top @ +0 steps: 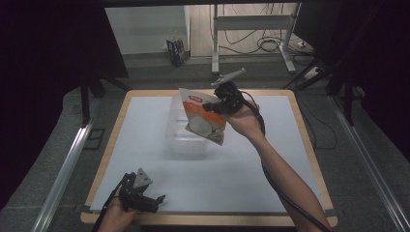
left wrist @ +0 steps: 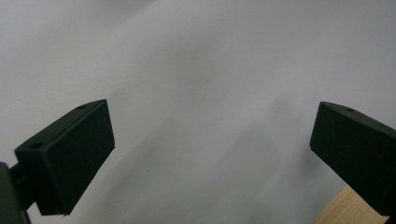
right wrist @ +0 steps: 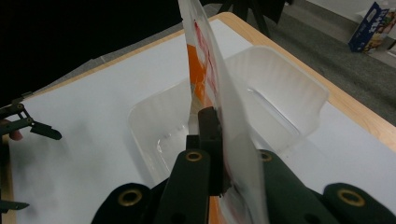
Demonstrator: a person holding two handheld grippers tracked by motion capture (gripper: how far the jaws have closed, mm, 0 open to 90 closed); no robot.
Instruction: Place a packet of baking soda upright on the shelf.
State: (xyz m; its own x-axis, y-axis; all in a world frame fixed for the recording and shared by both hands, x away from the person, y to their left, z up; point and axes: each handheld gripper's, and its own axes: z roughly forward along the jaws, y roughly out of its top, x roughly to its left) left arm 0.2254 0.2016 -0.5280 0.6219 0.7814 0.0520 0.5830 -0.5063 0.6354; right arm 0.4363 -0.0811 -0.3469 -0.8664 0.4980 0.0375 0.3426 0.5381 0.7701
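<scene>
A white and orange snack pouch (top: 203,118) hangs tilted over a clear plastic bin (top: 181,140) in the middle of the table. My right gripper (top: 218,105) is shut on the pouch's right edge. In the right gripper view the pouch (right wrist: 219,84) stands edge-on between the closed jaws of that gripper (right wrist: 217,140), with the bin (right wrist: 280,93) below and beyond it. My left gripper (top: 147,188) rests near the table's front left corner. In its own view the left gripper (left wrist: 210,140) is open, jaws wide apart over bare white surface.
The white table top (top: 145,125) has a wooden rim (top: 208,220). A desk frame with cables (top: 251,29) and a small blue box (top: 176,50) stand on the floor beyond the table. Metal rails (top: 67,164) run along both sides.
</scene>
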